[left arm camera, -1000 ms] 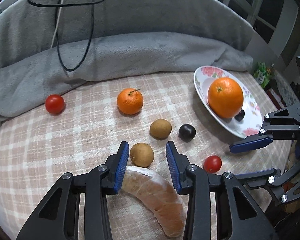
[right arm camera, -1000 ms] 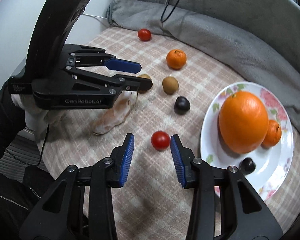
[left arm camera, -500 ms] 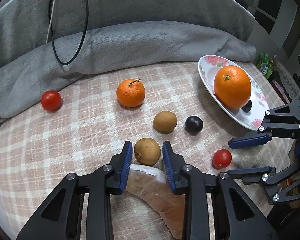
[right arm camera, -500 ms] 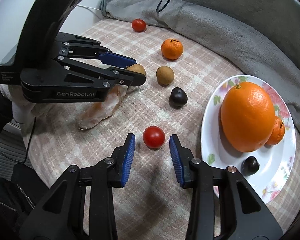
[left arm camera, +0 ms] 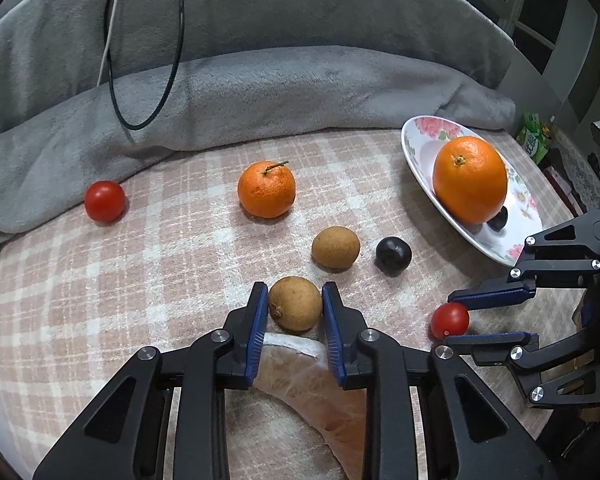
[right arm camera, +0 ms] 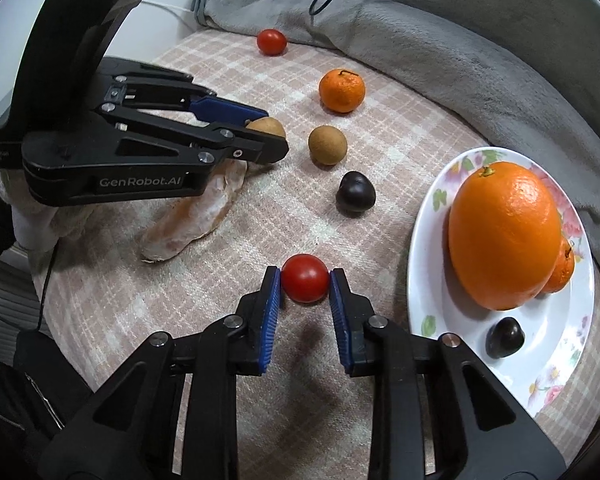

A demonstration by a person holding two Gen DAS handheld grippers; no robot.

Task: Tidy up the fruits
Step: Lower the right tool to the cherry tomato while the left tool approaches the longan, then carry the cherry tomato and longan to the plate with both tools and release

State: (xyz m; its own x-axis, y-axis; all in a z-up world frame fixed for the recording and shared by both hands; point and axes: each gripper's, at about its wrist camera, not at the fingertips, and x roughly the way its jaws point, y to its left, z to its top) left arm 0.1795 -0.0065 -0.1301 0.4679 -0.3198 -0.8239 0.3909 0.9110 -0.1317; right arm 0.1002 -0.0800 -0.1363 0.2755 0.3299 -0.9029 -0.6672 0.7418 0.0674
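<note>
My left gripper (left arm camera: 294, 306) has just been closing, and its blue pads now press both sides of a round tan-brown fruit (left arm camera: 294, 309) sitting on the pink plaid cloth (left arm camera: 140, 280). My right gripper (right arm camera: 304, 286) has likewise been closing and now pinches a small red tomato (right arm camera: 304, 283) on the same cloth. Beyond lie a second brown fruit (left arm camera: 335, 247), a dark purple plum (left arm camera: 393, 251), a stemmed tangerine (left arm camera: 266, 188) and another red tomato (left arm camera: 104, 201). Off to the right, a white floral plate (right arm camera: 555, 364) holds a large orange (right arm camera: 504, 235).
</note>
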